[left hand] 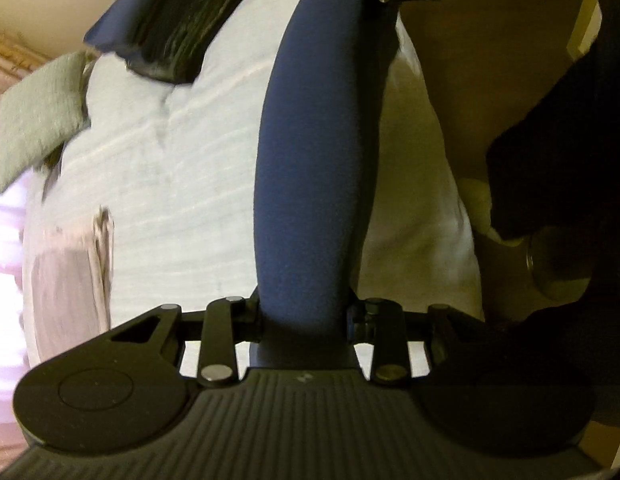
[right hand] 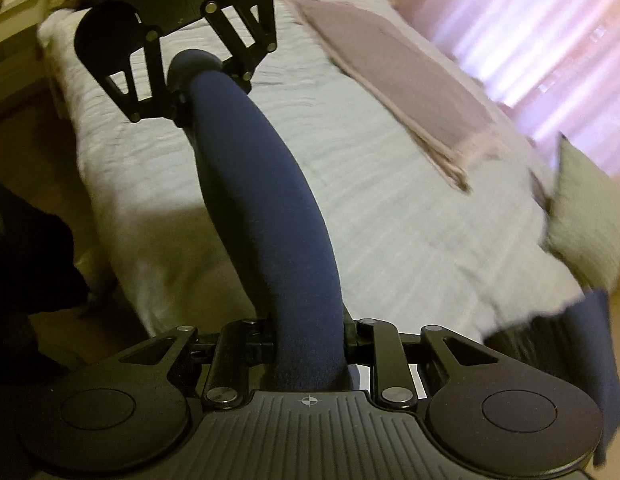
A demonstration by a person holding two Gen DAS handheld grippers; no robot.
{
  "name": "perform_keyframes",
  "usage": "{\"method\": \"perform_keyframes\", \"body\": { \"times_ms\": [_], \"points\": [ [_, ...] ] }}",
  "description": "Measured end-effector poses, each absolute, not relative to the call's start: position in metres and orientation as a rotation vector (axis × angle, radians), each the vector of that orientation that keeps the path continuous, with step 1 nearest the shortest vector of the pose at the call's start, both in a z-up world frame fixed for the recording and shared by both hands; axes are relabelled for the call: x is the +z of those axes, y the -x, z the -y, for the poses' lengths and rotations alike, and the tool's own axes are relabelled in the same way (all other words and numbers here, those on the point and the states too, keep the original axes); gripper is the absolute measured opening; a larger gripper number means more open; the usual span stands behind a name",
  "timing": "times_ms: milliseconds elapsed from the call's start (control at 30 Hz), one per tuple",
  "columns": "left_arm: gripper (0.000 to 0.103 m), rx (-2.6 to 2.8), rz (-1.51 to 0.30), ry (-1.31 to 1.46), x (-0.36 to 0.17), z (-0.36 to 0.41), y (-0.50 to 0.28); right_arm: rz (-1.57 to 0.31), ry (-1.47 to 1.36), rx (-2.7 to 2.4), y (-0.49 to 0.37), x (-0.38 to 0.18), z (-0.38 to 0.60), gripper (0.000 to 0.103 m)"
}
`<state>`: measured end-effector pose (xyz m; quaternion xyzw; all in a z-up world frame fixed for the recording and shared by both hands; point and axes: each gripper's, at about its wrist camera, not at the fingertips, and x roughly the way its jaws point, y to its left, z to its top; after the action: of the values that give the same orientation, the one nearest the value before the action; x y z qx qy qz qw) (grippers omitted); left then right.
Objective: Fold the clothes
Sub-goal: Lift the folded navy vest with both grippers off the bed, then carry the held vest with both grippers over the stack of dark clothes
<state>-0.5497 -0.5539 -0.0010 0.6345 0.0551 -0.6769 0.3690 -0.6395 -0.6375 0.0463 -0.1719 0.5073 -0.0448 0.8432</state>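
Both views are motion-blurred, and the fingertips of each pair of tongs are hidden behind the cloth they hold, so the grip is read from the closed linkage. The left tongs (left hand: pixel 306 312) are clamped on one end of a navy blue garment (left hand: pixel 310 152), bunched into a thick rope-like band; the right tongs (right hand: pixel 310 344) are clamped on its other end. The band runs taut in the air from one pair of tongs to the other, above a bed covered by a pale ribbed bedspread (left hand: pixel 182 184). In the left wrist view the right tongs are cut off at the top edge; in the right wrist view the left tongs (right hand: pixel 182 80) appear at the far end of the band. A folded mauve garment (right hand: pixel 393 92) lies flat on the far right part of the bed. A grey-green cushion (right hand: pixel 589 216) rests at the right end of the bed. A dark folded stack with navy cloth (left hand: pixel 182 20) lies at the far end in the left wrist view; its nature is unclear. A dark sleeve (left hand: pixel 557 152) occupies the right of that view. Pink curtains (right hand: pixel 529 40) hang beyond the bed.
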Motion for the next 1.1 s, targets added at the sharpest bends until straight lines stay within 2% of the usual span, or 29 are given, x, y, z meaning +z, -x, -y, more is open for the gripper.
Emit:
{"method": "perform_keyframes", "body": {
  "times_ms": [300, 533, 1100],
  "points": [
    [0.029, -1.761, -0.021, -1.593, 0.036, 0.648, 0.615, -1.071, 0.352, -0.258, 0.706, 0.081, 0.699, 0.022],
    [0.029, -1.774, 0.034, -1.552, 0.051, 0.68, 0.64, -1.084, 0.384, -0.324, 0.73, 0.098, 0.72, 0.022],
    [0.029, -1.836, 0.246, -1.461, 0.073, 0.713, 0.603, -1.115, 0.447, -0.494, 0.712, 0.129, 0.735, 0.022]
  ]
}}
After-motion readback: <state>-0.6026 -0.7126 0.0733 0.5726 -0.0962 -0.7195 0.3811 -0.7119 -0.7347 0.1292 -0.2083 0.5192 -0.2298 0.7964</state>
